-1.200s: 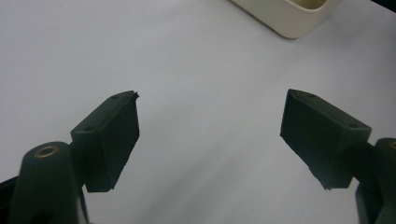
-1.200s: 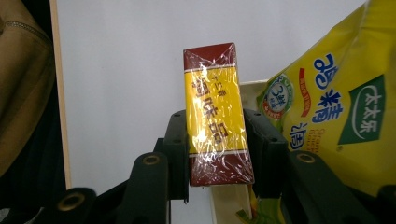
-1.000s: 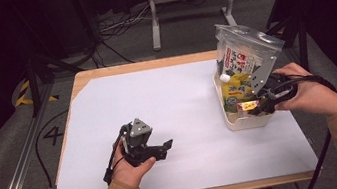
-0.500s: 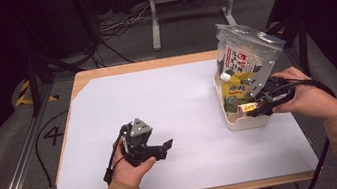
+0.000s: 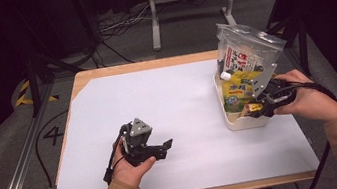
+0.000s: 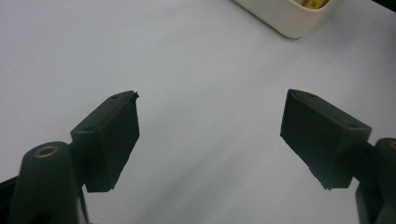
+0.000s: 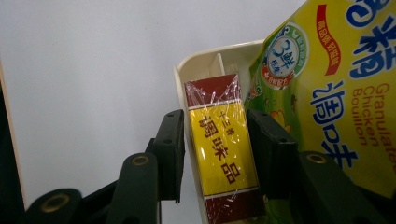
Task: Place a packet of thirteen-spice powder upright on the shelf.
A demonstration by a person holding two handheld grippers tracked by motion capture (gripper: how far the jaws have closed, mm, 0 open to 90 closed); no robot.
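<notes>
We're working w/ the right gripper (image 7: 217,149) at the white bin (image 5: 235,121) at 3 o'clock on the table (image 5: 180,118). Since a sec ago our right hand (image 5: 306,99) is sliding nearer us along the bin's near end. Its fingers (image 7: 170,154) are now closing on the yellow-and-red box (image 7: 222,147), both sides touching, box still in the bin beside the yellow pouch (image 7: 327,93). Looks like a pull-out is coming. Left gripper (image 6: 210,140) isn't moving at 7 o'clock, fingers wide apart, holding nothing.

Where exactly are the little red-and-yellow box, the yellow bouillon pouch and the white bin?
red-and-yellow box (image 7: 222,144): right gripper view, its yellow label.
yellow bouillon pouch (image 7: 336,93): right gripper view, its printed front.
white bin (image 5: 241,123): high view, its near wall.
</notes>
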